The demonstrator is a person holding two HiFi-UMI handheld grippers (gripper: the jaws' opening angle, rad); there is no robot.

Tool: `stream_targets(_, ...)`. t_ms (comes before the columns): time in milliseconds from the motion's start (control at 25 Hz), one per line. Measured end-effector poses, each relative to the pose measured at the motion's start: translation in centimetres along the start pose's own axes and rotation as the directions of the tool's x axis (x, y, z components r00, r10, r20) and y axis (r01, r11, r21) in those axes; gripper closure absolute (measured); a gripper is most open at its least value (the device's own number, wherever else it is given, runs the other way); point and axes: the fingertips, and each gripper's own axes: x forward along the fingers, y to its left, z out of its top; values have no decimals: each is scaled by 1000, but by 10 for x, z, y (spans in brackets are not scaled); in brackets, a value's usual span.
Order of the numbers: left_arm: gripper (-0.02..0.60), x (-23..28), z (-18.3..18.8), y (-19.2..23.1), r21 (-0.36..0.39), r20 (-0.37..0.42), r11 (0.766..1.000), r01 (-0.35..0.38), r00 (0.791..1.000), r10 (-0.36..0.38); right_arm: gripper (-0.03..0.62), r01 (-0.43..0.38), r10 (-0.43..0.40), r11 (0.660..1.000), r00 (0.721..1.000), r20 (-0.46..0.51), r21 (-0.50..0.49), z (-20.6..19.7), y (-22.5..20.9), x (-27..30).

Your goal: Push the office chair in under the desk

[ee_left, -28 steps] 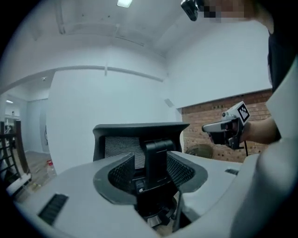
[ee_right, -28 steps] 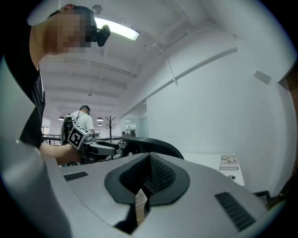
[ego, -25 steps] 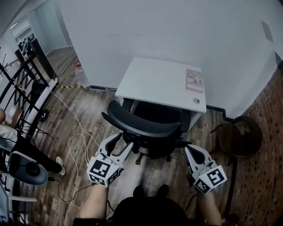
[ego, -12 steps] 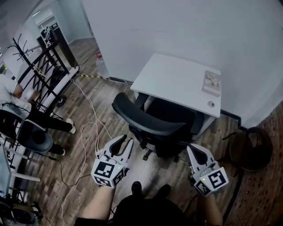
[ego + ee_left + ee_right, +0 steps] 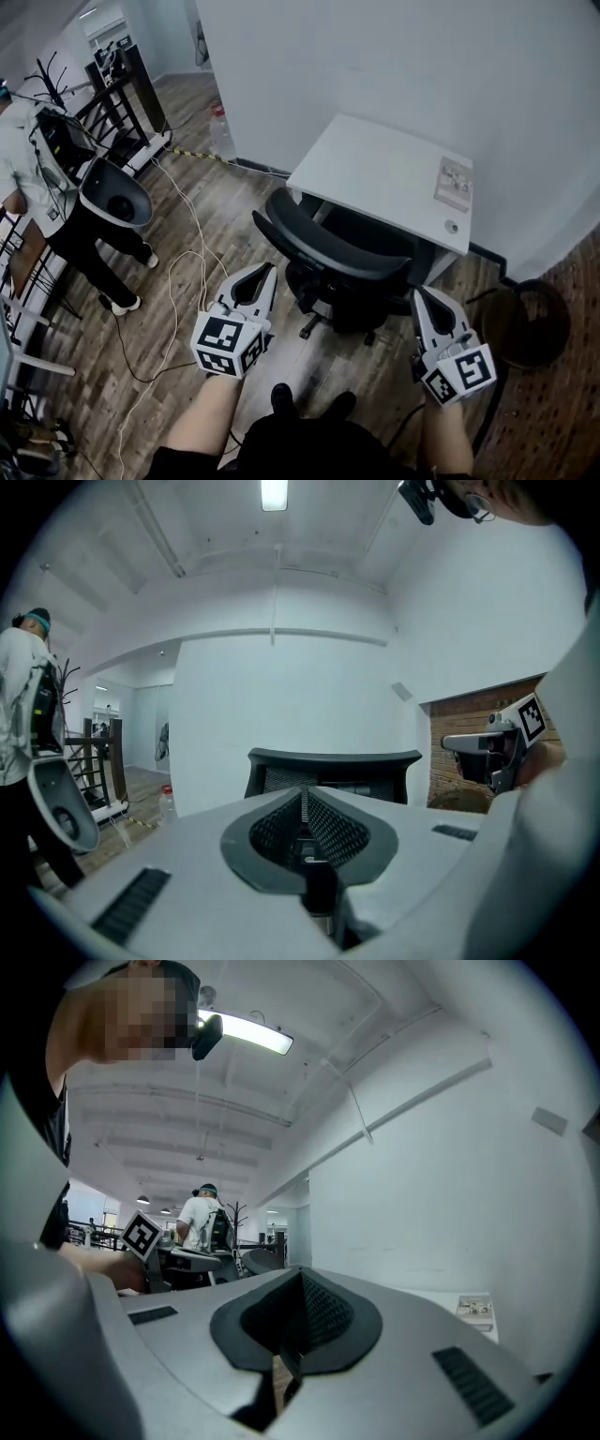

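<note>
Head view shows the left gripper (image 5: 262,274) and right gripper (image 5: 427,298) held out level, with the black office chair (image 5: 323,253) ahead of them and between their tips. Its seat sits partly beneath the white desk (image 5: 375,169), which stands just beyond it against the wall, while its curved backrest faces the grippers. The left gripper's tip is near the backrest's left end without touching it. The right tip is close to the chair's right side, and I cannot tell whether it touches.

Left gripper view has the jaws just closed together with nothing between them, the backrest (image 5: 333,757) straight ahead. Right gripper view shows its jaws together and empty too.
</note>
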Motion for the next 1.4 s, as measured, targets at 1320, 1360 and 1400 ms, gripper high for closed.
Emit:
stream_targets(1320, 555, 70, -12, 37, -24, -33, 999, 25, 999, -26, 591, 200, -199, 978, 980, -14, 54, -17, -87, 8)
stream_targets(1360, 555, 76, -9, 47, -20, -32, 999, 29, 999, -29, 591, 214, -213, 976, 977, -12, 49, -15, -89, 15)
stream_targets(1400, 555, 83, -6, 56, -18, -31, 999, 33, 999, -33, 591, 227, -227, 973, 974, -9, 44, -11, -91, 22)
